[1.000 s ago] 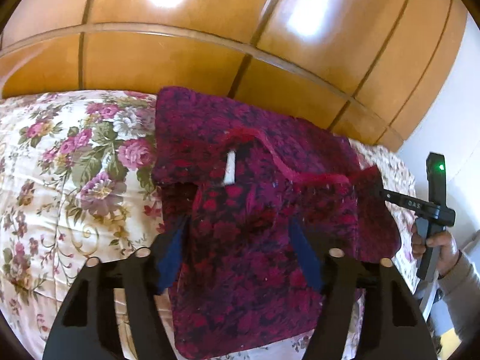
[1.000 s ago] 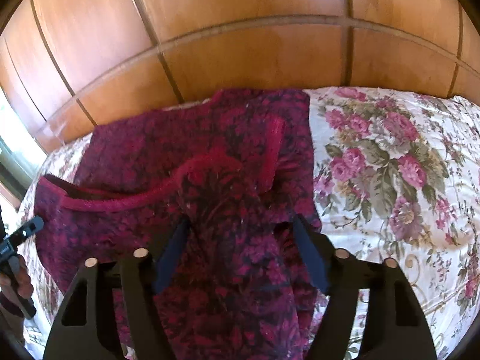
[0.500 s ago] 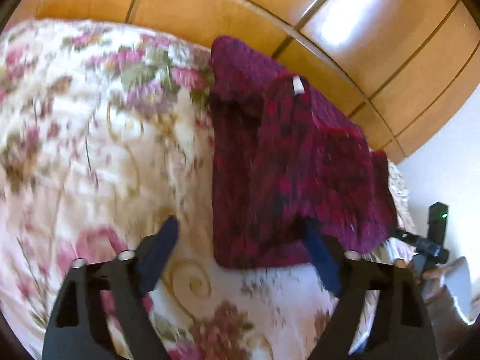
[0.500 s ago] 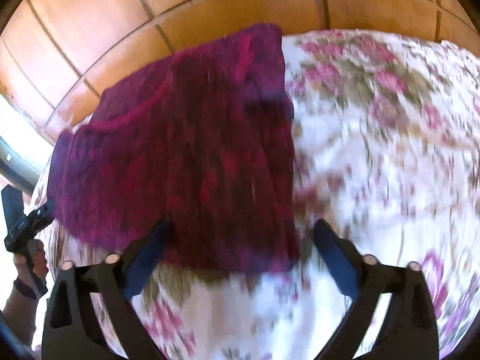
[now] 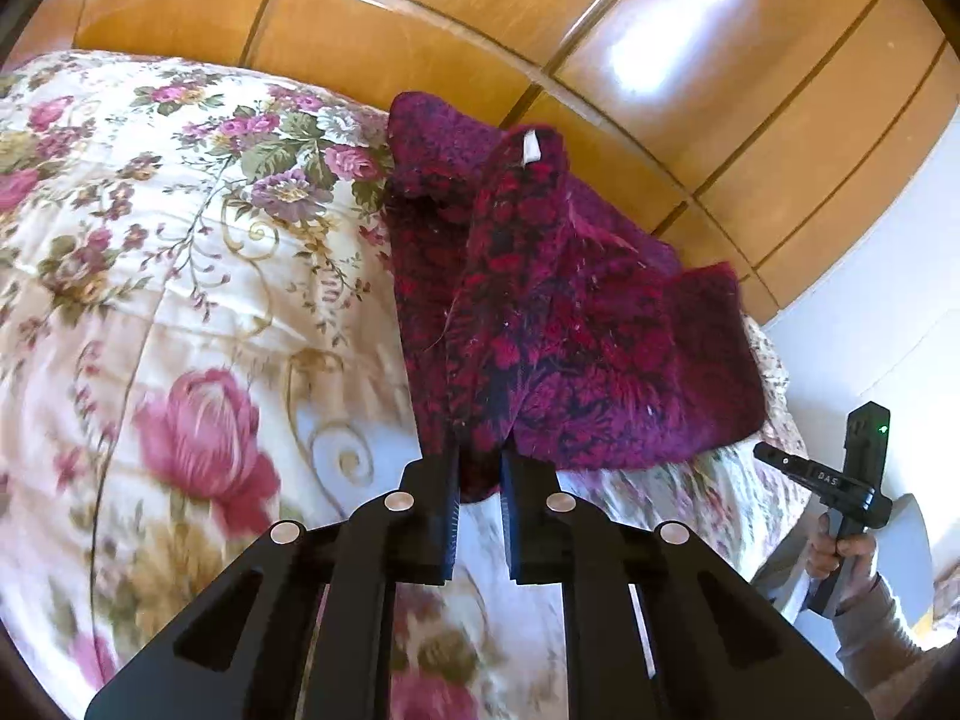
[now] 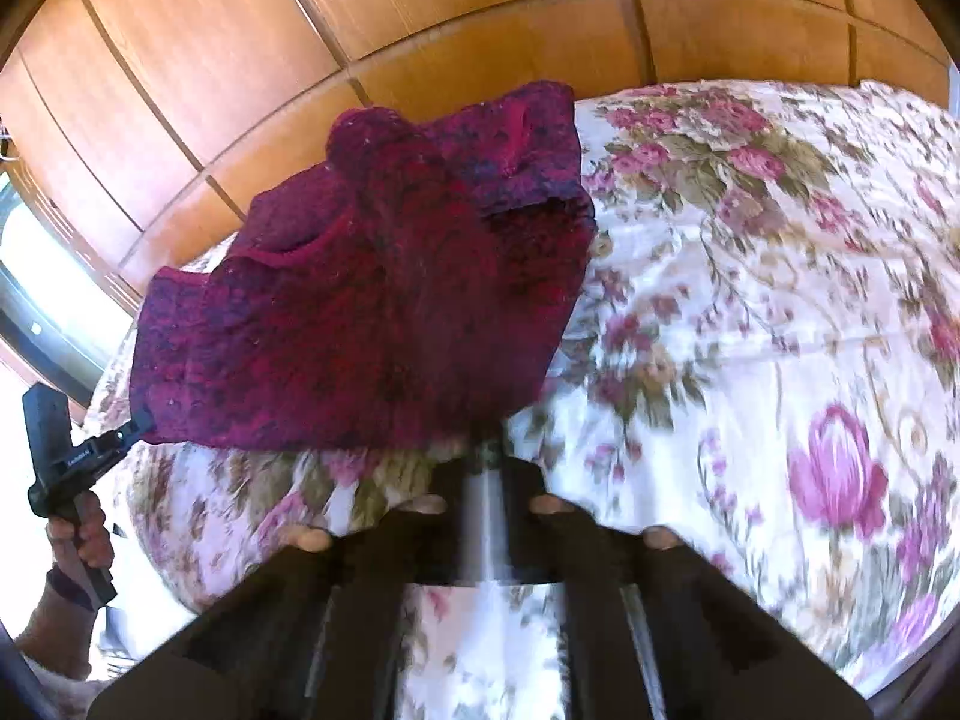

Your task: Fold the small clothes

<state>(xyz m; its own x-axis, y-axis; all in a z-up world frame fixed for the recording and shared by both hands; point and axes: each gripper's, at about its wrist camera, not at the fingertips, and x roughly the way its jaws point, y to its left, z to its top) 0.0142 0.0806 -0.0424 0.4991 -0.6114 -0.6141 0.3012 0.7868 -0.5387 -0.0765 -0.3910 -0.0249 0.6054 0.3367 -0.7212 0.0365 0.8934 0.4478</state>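
Left tool (image 5: 480,480) angled down, closing on garment (image 5: 558,324) hem | right tool (image 6: 486,468) angled down, clenched on garment corner

Home bedroom, floral quilted bedspread (image 5: 198,276), glossy wooden wardrobe doors (image 5: 480,18)

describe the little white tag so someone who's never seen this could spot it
Start at the floral bedspread before the wooden panels. On it lies a dark red fleece garment. The white tag sits at its far upper edge, the only white patch on the red fabric.
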